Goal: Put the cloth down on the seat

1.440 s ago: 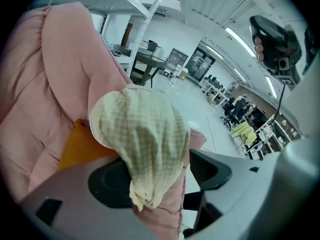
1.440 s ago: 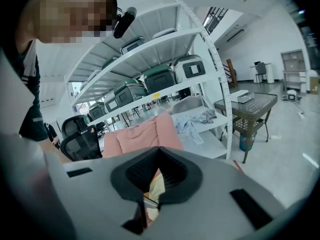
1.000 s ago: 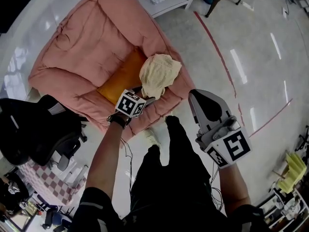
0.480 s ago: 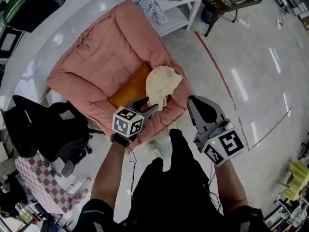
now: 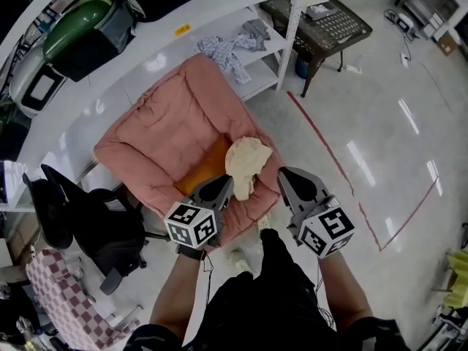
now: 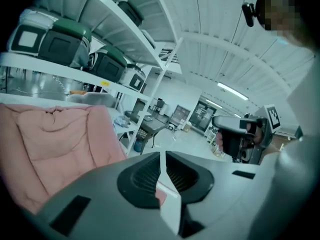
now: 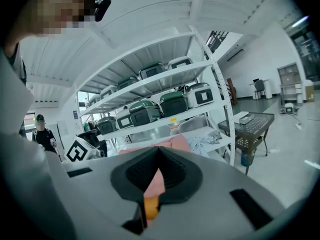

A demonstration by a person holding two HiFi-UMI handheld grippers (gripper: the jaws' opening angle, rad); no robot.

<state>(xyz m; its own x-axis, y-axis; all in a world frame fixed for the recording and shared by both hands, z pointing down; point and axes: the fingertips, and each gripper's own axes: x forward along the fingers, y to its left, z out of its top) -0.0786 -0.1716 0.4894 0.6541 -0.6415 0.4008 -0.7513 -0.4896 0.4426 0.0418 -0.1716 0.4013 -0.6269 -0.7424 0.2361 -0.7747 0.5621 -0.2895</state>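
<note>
The cream cloth (image 5: 246, 165) lies crumpled on the front edge of the pink padded seat (image 5: 161, 130), partly over an orange cushion (image 5: 207, 165). In the head view my left gripper (image 5: 223, 186) hovers just short of the cloth, apart from it. Its jaws are closing and stand almost together, with nothing between them (image 6: 162, 156). My right gripper (image 5: 289, 178) is held beside it to the right, off the seat, and is shut and empty (image 7: 159, 151). The seat's pink back (image 6: 55, 139) fills the left of the left gripper view.
White shelving (image 5: 183, 9) with green-lidded cases (image 5: 88, 28) and a checked shirt (image 5: 227, 50) stands behind the seat. A dark table (image 5: 322, 20) is at the back right, a black office chair (image 5: 95, 218) at the left. Red tape (image 5: 322, 145) runs across the floor.
The left gripper has let go of the cloth, drawn back toward the person and brought its jaws together. The cloth stays on the seat. The right gripper moved in beside the left.
</note>
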